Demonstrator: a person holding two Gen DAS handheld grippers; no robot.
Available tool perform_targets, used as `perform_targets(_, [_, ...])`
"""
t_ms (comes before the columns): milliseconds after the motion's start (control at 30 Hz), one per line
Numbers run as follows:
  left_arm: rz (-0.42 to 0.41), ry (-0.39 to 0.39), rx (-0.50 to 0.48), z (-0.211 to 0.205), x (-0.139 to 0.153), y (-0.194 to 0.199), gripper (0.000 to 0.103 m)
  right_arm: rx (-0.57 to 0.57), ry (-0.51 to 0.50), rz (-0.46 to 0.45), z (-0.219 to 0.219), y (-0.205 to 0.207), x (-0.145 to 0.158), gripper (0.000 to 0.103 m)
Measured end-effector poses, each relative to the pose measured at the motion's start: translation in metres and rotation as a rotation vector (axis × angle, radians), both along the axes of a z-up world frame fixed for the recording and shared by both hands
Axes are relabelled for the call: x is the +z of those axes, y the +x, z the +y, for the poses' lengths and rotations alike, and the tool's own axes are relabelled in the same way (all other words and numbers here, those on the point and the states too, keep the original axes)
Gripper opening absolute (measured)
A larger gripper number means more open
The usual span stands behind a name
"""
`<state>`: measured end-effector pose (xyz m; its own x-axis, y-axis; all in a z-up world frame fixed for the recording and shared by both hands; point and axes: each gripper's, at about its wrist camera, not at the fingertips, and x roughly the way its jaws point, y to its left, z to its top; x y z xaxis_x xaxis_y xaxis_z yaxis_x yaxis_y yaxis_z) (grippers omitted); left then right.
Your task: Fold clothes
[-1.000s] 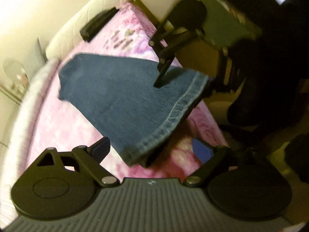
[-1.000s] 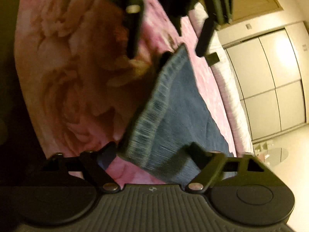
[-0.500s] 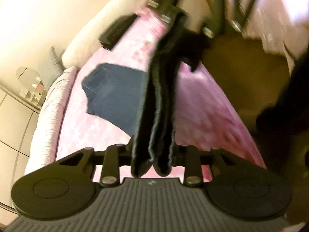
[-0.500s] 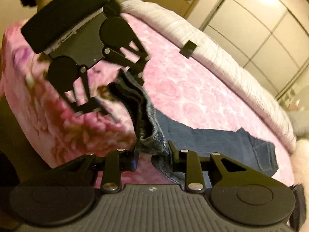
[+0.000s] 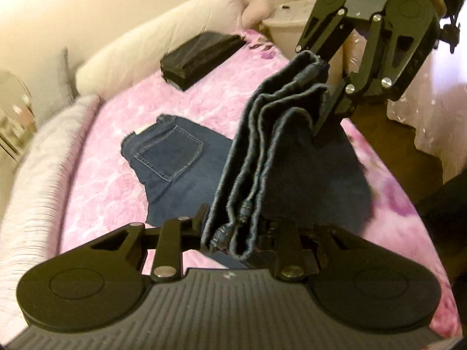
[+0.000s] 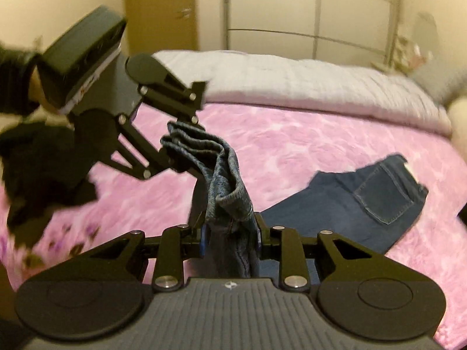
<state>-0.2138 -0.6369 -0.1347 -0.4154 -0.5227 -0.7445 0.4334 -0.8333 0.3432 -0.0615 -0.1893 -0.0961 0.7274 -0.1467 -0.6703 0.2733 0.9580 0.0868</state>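
A pair of blue jeans (image 5: 186,172) lies on the pink bed cover (image 5: 116,122), waist and back pocket flat, leg hems lifted. My left gripper (image 5: 233,236) is shut on one end of the bunched hems. My right gripper (image 5: 324,87) is shut on the other end, higher and farther. In the right wrist view, my right gripper (image 6: 230,233) clamps the denim hem, my left gripper (image 6: 178,157) holds the far end, and the jeans' waist (image 6: 376,192) rests on the bed at the right.
A folded black garment (image 5: 201,55) lies near the white headboard cushion (image 5: 163,46). A white bin (image 5: 292,23) stands beside the bed. A grey-white blanket (image 6: 306,87) lines the bed's edge, with wardrobe doors (image 6: 306,14) behind. Brown floor (image 5: 402,157) is at the right.
Both grippers were open around the flat hem one second ago. They closed on it and lifted it, swinging the leg ends up toward the waist.
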Motion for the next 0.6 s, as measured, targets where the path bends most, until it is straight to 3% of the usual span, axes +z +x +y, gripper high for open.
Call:
perform_targets(167, [-0.001, 0.223, 0.03, -0.117, -0.036, 0.0, 0.025, -0.075, 0.231, -0.004, -0.124, 0.006, -0.037, 0.028])
perform_targets(300, [-0.019, 0.351, 0.076, -0.2, -0.075, -0.01, 0.024, -0.135, 0.417, -0.007, -0.223, 0.011, -0.066, 0.028])
perform_targets(433, [-0.061, 0.461, 0.115, -0.243, -0.124, -0.015, 0.026, -0.195, 0.602, -0.008, -0.32, 0.015, -0.097, 0.028])
perform_targets(500, [-0.081, 0.505, 0.15, -0.251, -0.148, -0.012, 0.034, -0.222, 0.69, 0.018, -0.339, 0.018, -0.129, 0.028])
perform_targets(600, [-0.097, 0.522, 0.221, -0.266, -0.173, -0.005, 0.035, -0.256, 0.773, 0.075, -0.355, 0.023, -0.171, 0.029])
